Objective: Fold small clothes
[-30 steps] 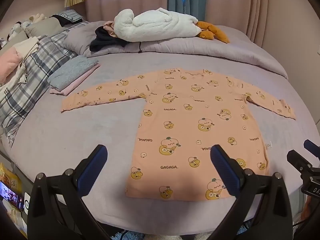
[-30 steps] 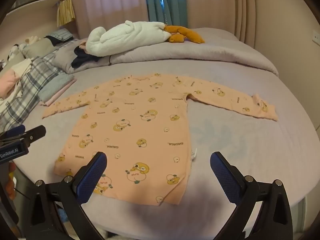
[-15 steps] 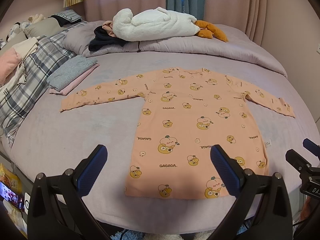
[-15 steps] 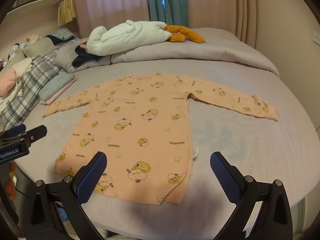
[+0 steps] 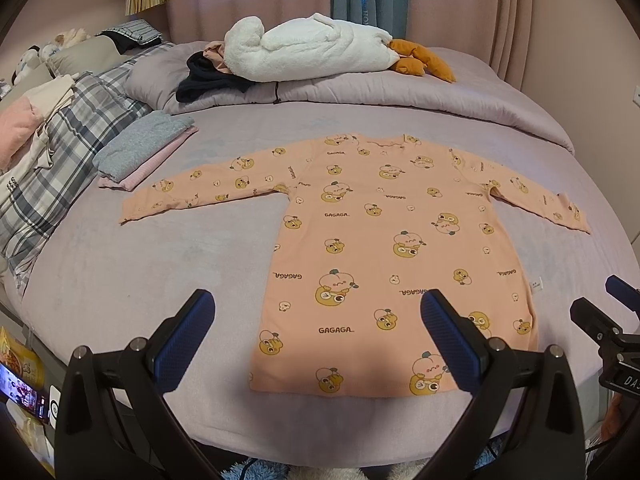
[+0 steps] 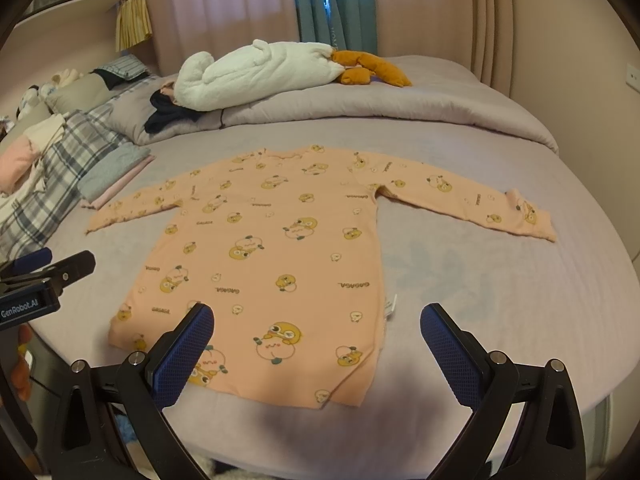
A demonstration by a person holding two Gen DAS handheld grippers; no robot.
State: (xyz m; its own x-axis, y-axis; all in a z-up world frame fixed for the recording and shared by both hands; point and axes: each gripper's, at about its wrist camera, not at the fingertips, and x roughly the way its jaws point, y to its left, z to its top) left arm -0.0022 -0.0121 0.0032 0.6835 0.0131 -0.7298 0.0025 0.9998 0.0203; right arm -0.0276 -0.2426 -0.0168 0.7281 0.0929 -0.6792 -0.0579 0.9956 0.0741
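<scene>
A peach long-sleeved child's top (image 5: 384, 240) printed with yellow cartoon figures lies flat on the lilac bed, both sleeves spread out. It also shows in the right wrist view (image 6: 272, 260). My left gripper (image 5: 316, 336) is open and empty, above the hem's left part near the bed's front edge. My right gripper (image 6: 316, 348) is open and empty, above the hem's right part. Each gripper shows at the edge of the other's view.
A folded grey and pink stack (image 5: 144, 150) lies left of the top. A plaid blanket (image 5: 48, 168) covers the left side. A white fleece bundle (image 5: 312, 54), dark clothes (image 5: 204, 80) and an orange plush (image 5: 420, 60) lie on the rolled duvet (image 5: 400, 96) behind.
Both grippers have drifted slightly forward and up; the top looks a little lower and nearer in both views. Nothing on the bed has moved.
</scene>
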